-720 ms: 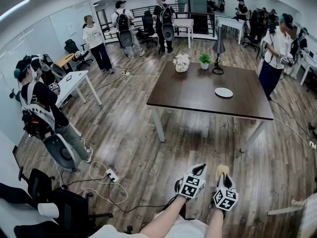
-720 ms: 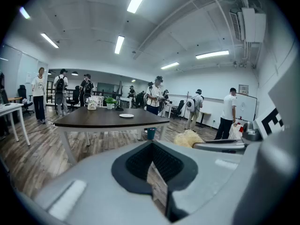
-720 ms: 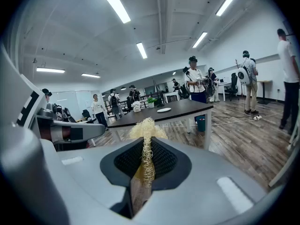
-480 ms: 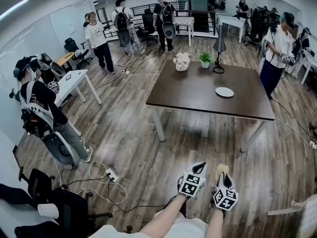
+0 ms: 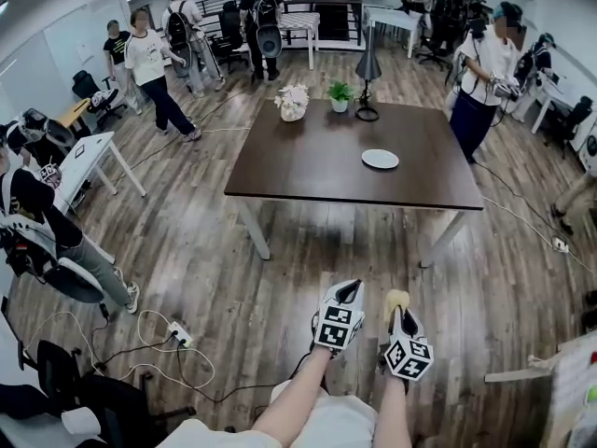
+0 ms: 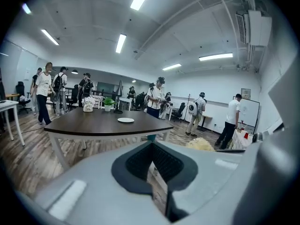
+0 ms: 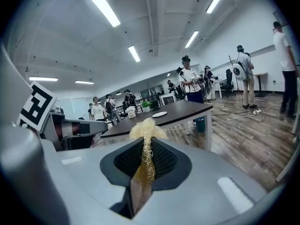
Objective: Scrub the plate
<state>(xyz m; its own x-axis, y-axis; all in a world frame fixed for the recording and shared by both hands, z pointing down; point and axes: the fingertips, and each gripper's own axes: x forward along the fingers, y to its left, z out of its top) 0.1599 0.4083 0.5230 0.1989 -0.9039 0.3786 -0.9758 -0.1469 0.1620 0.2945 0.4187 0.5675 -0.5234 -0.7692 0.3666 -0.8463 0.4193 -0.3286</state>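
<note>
Several people stood with their own rigs along the left side of the office. Low in the head view, the left gripper (image 5: 347, 290) pointed forward over the wooden floor (image 5: 215, 250). Its own view showed the jaws (image 6: 152, 153) pressed together with nothing between them.

Just beside it, the right gripper (image 5: 398, 314) was clamped on a pale yellow, stringy scrubber (image 5: 397, 299). The tuft stuck out past the jaw tips, and the right gripper view showed the strands (image 7: 146, 128) pinched in the seam of the closed jaws (image 7: 146, 146).

The plate (image 5: 380, 159) lay well ahead of both grippers, on the right half of a dark brown table (image 5: 308, 171) and nearer its far edge. A stretch of floor separated the tools from the table. In the head view the plate sat between the lines of the two grippers, a little closer to the line of the right one. By that reading, the scrubber hand had the straighter path, though the person first needed to close in on the table.

The plate was small, white and round, so it had no long axis to line up with. It lay flat, right side up, and looked empty; whether it was dirty could not be told from so far away. Flowers (image 5: 293, 102), a potted plant (image 5: 340, 94) and a lamp (image 5: 367, 73) stood at the table's far edge, apart from the plate.
</note>
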